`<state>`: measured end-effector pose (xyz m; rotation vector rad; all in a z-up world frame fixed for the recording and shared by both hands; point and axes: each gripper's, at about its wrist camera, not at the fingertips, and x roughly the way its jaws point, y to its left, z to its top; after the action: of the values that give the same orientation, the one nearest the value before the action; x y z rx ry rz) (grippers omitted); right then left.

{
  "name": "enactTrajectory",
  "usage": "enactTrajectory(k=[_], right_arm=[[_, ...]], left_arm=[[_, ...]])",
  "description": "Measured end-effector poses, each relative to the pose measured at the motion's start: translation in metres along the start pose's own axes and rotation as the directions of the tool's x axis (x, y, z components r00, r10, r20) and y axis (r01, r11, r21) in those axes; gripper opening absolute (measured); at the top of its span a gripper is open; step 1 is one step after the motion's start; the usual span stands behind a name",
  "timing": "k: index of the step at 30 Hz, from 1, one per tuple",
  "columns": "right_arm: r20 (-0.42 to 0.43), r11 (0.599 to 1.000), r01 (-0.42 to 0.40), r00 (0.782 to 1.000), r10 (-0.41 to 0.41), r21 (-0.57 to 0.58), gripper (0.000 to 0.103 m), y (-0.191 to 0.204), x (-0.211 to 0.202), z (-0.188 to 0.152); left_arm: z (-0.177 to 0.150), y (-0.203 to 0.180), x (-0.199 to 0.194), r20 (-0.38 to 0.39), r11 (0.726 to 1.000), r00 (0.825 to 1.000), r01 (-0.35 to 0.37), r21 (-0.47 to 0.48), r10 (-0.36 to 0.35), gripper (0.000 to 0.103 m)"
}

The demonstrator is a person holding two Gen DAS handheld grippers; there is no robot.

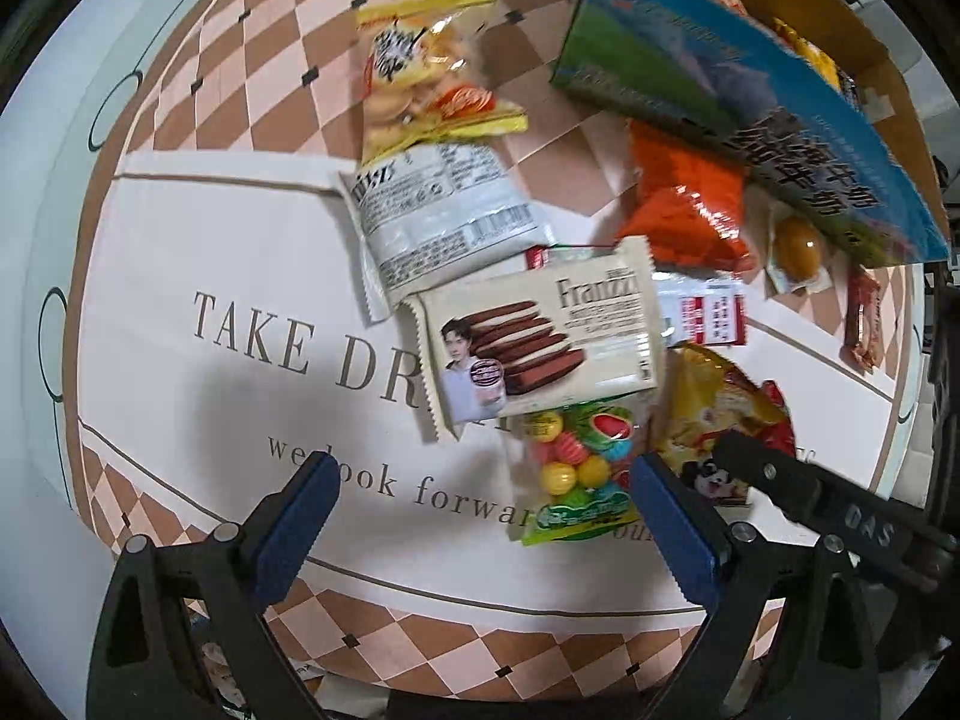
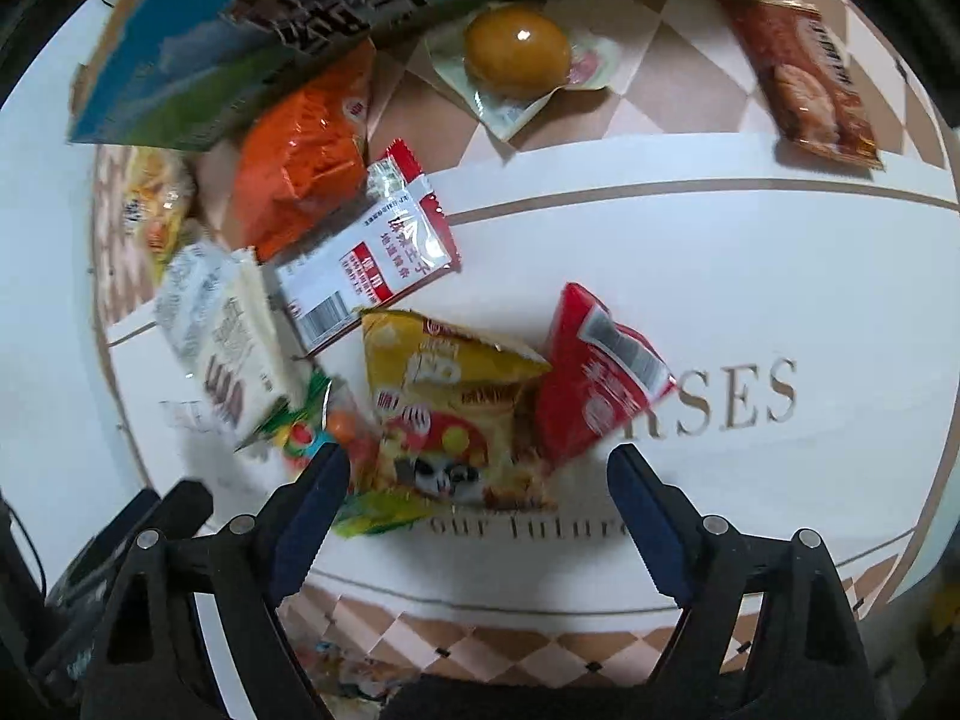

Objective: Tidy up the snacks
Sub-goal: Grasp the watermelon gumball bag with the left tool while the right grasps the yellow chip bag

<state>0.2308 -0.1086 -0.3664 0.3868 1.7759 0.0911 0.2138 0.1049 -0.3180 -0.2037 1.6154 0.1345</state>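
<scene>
Left gripper [image 1: 483, 510] jaws spread wide, empty, over the printed tablecloth [image 1: 180, 276]; gumball bag [image 1: 570, 468] at its 1 o'clock, Franzzi wafer pack [image 1: 540, 342] at 12. Right gripper [image 2: 480, 498] wide, gripping nothing, straddling the yellow panda snack bag [image 2: 456, 414]; cardboard box [image 2: 252, 36] at 11 o'clock.

The left hand-held gripper [image 1: 483, 507] points straight down. Its two black arms come up from the bottom of the left wrist view, at about 7 and 5 o'clock. The blue pads [image 1: 297, 525] stand far apart, wide open, and nothing is pinched between them.

The right hand-held gripper [image 2: 480, 495] points steeply down. Its arms also rise from 7 and 5 o'clock in the right wrist view. Its blue pads [image 2: 645, 513] stand apart too, with no grip on anything. In the left wrist view, one of its black fingers pokes in at 4 o'clock.
</scene>
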Motion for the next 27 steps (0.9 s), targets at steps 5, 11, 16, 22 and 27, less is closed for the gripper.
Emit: enactTrajectory(k=[5,11,16,22,27], right_arm=[[-0.025,0.997,0.075,0.997,-0.076,-0.021,0.087,0.014,0.026,0.011],[-0.012,0.995,0.081,0.997,-0.082,-0.056,0.058,0.022,0.030,0.006],[-0.022,0.994,0.104,0.994,-0.105,-0.035,0.058,-0.007,0.023,0.002],[-0.035,0.996,0.089,0.995,-0.088,0.019,0.058,-0.035,0.019,-0.001],[-0.056,0.996,0.061,0.997,-0.058,0.063,0.062,-0.043,0.021,0.001]], left_arm=[[0.002,0.001,0.011,-0.014,1.000,1.000,-0.005,-0.004,0.005,0.099],[-0.001,-0.005,0.020,-0.034,1.000,0.999,0.008,-0.001,-0.009,0.099],[-0.006,-0.014,0.033,-0.075,0.998,0.995,0.058,-0.017,-0.059,0.099],[-0.014,-0.024,0.050,-0.131,0.992,0.984,0.115,-0.054,-0.121,0.099],[-0.010,-0.050,0.071,-0.177,0.991,0.975,0.130,-0.045,-0.136,0.099]])
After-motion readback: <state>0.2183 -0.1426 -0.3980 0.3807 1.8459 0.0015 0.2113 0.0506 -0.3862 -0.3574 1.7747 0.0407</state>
